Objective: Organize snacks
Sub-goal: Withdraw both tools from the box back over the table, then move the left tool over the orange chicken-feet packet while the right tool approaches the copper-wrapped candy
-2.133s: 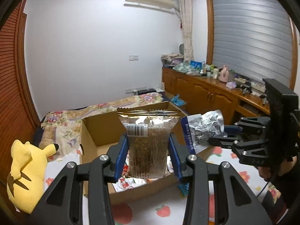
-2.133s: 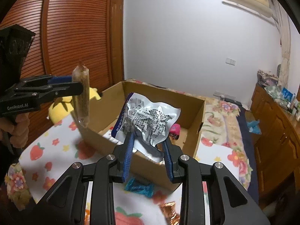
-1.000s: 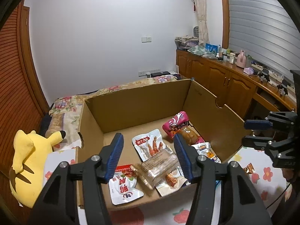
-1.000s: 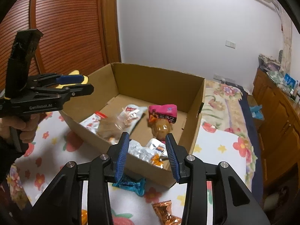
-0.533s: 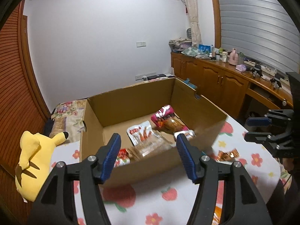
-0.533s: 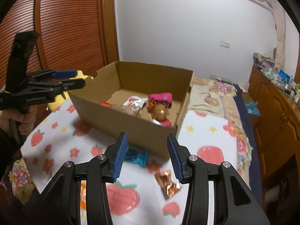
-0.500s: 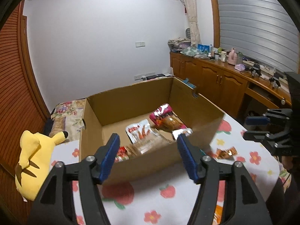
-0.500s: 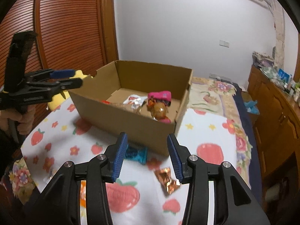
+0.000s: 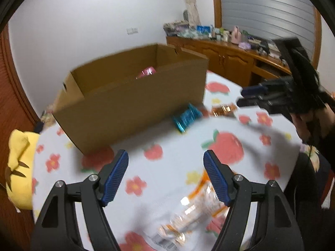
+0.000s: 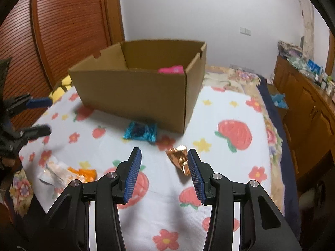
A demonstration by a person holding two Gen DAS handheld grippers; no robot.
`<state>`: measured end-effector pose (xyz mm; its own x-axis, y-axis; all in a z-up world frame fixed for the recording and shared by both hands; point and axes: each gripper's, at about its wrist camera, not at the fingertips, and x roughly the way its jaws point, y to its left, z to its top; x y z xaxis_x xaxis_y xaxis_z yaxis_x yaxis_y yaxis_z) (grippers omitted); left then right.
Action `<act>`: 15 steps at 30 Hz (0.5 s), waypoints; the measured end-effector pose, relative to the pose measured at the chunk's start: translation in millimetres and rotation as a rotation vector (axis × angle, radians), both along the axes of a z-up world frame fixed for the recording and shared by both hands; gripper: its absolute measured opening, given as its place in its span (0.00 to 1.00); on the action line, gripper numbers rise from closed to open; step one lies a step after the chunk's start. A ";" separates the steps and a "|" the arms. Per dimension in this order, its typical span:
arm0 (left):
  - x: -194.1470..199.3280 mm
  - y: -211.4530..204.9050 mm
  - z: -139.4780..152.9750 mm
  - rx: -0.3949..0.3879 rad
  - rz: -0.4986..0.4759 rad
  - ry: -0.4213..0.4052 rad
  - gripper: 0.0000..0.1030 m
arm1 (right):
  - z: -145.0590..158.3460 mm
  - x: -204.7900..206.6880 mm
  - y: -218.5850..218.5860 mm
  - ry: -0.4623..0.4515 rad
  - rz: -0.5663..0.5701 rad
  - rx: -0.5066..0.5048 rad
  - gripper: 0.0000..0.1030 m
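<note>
The left hand-held gripper [image 9: 165, 175], empty, jaws opening, hangs over the crinkly orange-and-clear snack packet [image 9: 192, 211] at 6 o'clock from the brown cardboard box [image 9: 134, 102]. It looks light and slippery; pinch its middle. The right hand-held gripper [image 10: 164, 172] stands half-open, empty.

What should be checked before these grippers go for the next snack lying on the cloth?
1. Left gripper empty: ok, jaws opening, nothing between them.
2. Right gripper empty: ok, jaws apart.
3. Orange-and-white snack packet within the left gripper's view: ok, on the cloth just below it.
4. Copper foil snack lined up with the right gripper: ok, beside its right finger.
5. Blue foil snack free to pick: ok, beside the cardboard box.
6. Room left in the box: cannot tell.
</note>
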<state>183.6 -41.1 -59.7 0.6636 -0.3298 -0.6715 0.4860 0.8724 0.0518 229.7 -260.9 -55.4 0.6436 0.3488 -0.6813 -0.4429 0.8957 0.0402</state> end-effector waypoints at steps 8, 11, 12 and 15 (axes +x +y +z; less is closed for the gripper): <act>-16.5 -13.9 -33.1 0.008 -0.064 0.087 0.73 | -27.8 12.5 -3.8 0.051 -0.004 -0.031 0.45; -23.1 -16.6 -38.4 -0.001 -0.095 0.108 0.73 | -33.3 15.5 -4.0 0.063 -0.006 -0.044 0.45; -25.1 -18.9 -40.1 -0.004 -0.112 0.123 0.73 | -34.2 16.2 -3.9 0.064 -0.006 -0.048 0.45; -28.4 -23.0 -43.3 0.012 -0.128 0.133 0.73 | -36.0 17.3 -5.6 0.066 -0.007 -0.057 0.45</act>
